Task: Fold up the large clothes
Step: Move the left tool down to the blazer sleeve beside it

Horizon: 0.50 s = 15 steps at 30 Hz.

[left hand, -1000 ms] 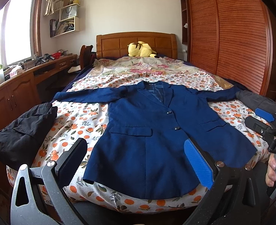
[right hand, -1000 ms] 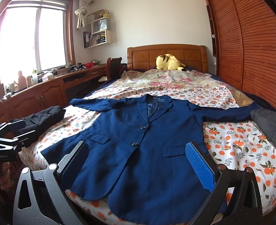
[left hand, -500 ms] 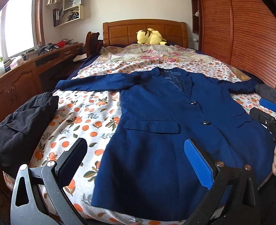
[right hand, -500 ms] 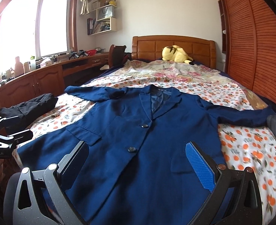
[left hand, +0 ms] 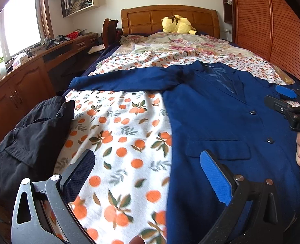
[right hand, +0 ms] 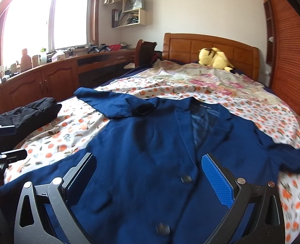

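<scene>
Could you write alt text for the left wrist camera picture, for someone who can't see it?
A navy blazer lies flat, buttoned, on an orange-print bedspread, one sleeve stretched sideways. The open left gripper hovers over its near edge; black clothing sits at left.

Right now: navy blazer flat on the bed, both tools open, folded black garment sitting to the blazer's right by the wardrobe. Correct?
One error: the black garment lies left of the blazer, at the bed's edge on the desk side, as the left wrist view shows. The rest holds: blazer flat on the bed, left tool and right tool open.

left tongs point(left hand: 148, 174) lower, shifted leftward | right tongs point(right hand: 150, 177) closer over jacket point(right hand: 150, 162)
</scene>
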{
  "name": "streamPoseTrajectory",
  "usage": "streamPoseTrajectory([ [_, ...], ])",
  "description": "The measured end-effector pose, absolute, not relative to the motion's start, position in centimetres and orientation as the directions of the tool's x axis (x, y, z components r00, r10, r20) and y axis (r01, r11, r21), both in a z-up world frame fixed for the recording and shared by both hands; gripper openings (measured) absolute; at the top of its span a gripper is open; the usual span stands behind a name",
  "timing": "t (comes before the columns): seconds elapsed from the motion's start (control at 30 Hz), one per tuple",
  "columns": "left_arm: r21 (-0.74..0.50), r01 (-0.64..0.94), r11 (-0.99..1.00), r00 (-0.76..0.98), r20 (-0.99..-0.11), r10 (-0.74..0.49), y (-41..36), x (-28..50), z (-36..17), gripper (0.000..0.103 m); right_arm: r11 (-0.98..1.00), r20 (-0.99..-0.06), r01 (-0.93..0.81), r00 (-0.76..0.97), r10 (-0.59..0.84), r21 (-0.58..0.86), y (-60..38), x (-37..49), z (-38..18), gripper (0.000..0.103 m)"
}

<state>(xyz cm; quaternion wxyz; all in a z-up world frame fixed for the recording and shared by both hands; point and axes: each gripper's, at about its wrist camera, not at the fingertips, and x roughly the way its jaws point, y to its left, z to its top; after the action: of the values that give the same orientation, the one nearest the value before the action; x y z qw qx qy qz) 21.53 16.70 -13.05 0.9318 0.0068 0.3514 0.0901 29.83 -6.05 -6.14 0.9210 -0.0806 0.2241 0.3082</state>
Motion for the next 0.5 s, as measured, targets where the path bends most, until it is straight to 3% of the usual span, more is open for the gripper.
streamPoseTrajectory([
  [0.33,-0.014,-0.142,0.99,0.711,-0.697,0.092,21.6,28.8,-14.0,0.101,0.779,-0.557,-0.626,0.641,0.528,0.018,-6.7,31.3,-10.4,0.103],
  [0.5,-0.11,-0.179,0.978,0.687,-0.725,0.044,25.1,34.2,-14.4,0.083,0.789,-0.55,-0.615,0.653,0.521,0.017,-7.6,30.9,-10.3,0.103],
])
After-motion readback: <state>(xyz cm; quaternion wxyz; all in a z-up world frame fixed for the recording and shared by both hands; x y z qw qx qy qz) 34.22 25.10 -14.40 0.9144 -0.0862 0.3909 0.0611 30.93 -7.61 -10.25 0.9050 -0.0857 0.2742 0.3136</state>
